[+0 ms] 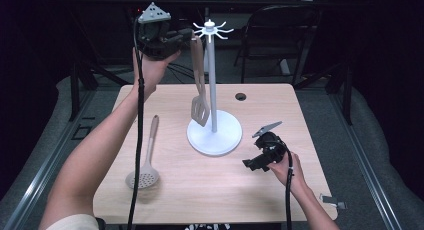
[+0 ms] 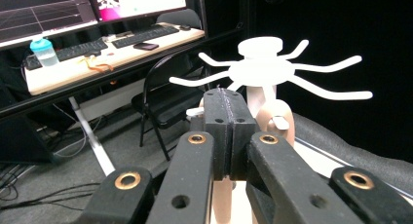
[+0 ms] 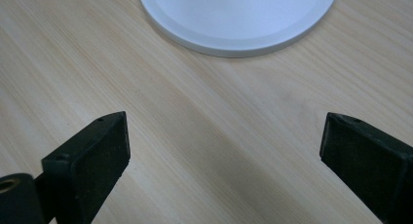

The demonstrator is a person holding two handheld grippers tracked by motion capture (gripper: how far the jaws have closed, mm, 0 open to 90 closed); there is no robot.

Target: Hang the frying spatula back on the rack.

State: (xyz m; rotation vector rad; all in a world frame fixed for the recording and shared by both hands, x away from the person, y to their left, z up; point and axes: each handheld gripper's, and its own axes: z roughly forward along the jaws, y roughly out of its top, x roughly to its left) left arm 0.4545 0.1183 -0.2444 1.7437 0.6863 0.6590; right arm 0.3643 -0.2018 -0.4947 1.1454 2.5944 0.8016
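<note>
Black jaws of the left gripper (image 2: 224,100) stood pressed together right in front of its own camera, and from the high view they were pinching the top of the handle of the slotted spatula (image 1: 199,85). That spatula hung with its long axis nearly straight up and down, handle end up at the hooks and slotted head low, just beside the post of the white utensil stand (image 1: 214,85) and above its round base. In the left gripper view the handle's pale looped end (image 2: 275,118) sat just behind the closed jaws, directly under the ring of hooks (image 2: 265,68), with one small hook seeming to pass through or lie against the loop; I could not tell for certain whether the loop was already caught. So the spatula lay ahead of the jaws and slightly to one side, hard up against the crown, and the left hand (image 1: 150,65) was plainly the nearer one. By my judgement the next move turned on whether the loop was seated on a hook before the jaws let go.

Farther out, the right gripper (image 1: 265,152) rested low over the table (image 1: 280,105) near the base's rim (image 3: 234,46), its jaws spread wide with nothing between them. A skimmer spoon (image 1: 146,157) lay flat on the table's left side, well apart from the stand.
</note>
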